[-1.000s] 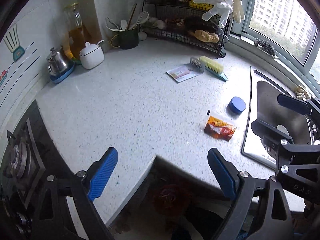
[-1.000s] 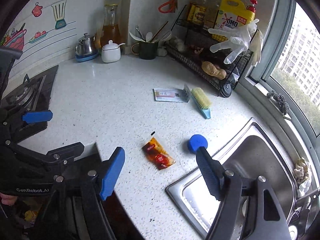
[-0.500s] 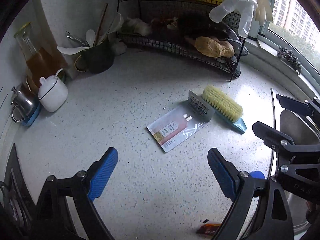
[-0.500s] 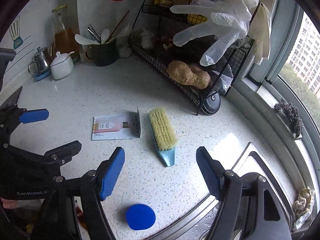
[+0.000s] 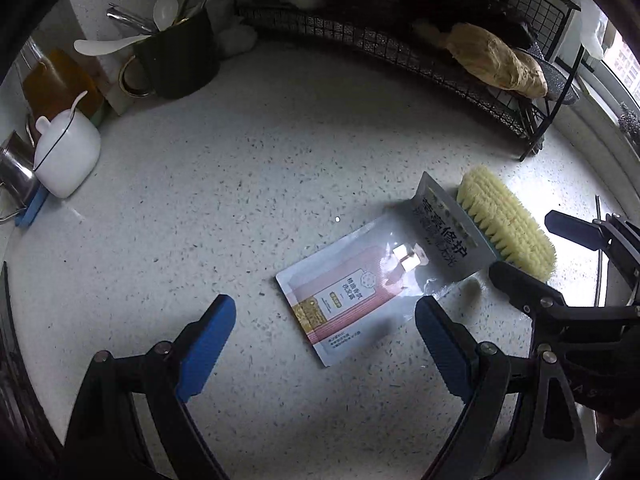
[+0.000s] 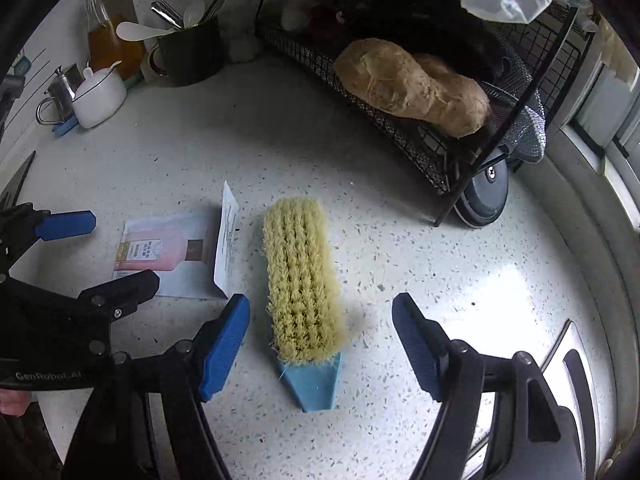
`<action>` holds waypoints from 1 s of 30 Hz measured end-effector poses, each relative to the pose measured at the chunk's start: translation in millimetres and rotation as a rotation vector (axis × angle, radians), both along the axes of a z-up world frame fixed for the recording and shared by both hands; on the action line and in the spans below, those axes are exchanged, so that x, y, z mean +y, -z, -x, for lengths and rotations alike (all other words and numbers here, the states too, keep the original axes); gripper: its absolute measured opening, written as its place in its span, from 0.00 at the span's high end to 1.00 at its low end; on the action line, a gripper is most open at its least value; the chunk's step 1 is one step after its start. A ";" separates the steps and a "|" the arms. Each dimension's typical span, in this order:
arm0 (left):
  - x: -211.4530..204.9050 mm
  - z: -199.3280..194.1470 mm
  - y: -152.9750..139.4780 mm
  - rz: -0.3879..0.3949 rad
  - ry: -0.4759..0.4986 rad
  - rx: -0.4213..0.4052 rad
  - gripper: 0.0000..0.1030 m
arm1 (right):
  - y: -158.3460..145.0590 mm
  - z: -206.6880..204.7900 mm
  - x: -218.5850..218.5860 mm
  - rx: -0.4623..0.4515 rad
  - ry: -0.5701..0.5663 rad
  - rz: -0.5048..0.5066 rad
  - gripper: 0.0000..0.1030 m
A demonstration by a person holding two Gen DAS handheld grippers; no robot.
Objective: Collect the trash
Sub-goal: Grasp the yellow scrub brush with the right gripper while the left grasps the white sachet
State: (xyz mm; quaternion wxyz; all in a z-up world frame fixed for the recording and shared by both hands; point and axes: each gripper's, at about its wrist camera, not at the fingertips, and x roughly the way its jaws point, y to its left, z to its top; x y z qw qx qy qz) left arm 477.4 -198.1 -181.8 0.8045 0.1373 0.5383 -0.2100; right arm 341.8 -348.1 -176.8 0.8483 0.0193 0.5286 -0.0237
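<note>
A flat silver and pink sachet (image 5: 360,284) lies on the speckled counter, its torn top flap folded up against a scrub brush (image 5: 506,220). My left gripper (image 5: 324,344) hovers open just above it, the sachet lying between and ahead of the blue pads. In the right wrist view the same sachet (image 6: 168,256) sits left of the yellow-bristled brush (image 6: 300,276) with its blue handle. My right gripper (image 6: 320,344) is open over the brush's handle end, touching nothing. Each gripper shows at the edge of the other's view.
A black wire rack (image 6: 400,120) holding ginger (image 6: 412,84) stands at the back right. A dark utensil cup (image 5: 176,56), a white sugar pot (image 5: 66,152) and a small steel pot (image 5: 12,176) line the back left. The sink edge (image 6: 568,360) lies at right.
Both grippers have moved forward and down across the counter, past the red packet and blue lid, which have left view. The sachet and brush now fill the views. Jaw openings are unchanged.
</note>
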 end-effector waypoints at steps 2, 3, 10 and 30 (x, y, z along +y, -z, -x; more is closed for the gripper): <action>0.4 -0.7 -0.2 0.003 -0.012 0.002 0.13 | 2.6 -2.8 -0.5 0.002 -0.004 -0.032 0.39; 0.4 -0.9 -0.5 0.008 -0.014 0.006 0.13 | 3.0 -2.1 0.8 0.001 -0.005 -0.034 0.51; -2.5 -0.5 -13.9 0.015 -0.009 0.003 0.13 | -8.6 10.2 0.6 -0.017 0.019 -0.047 0.65; -66.0 -11.9 -10.4 0.039 0.060 0.036 0.32 | -42.2 44.9 -40.3 -0.037 0.178 -0.060 0.65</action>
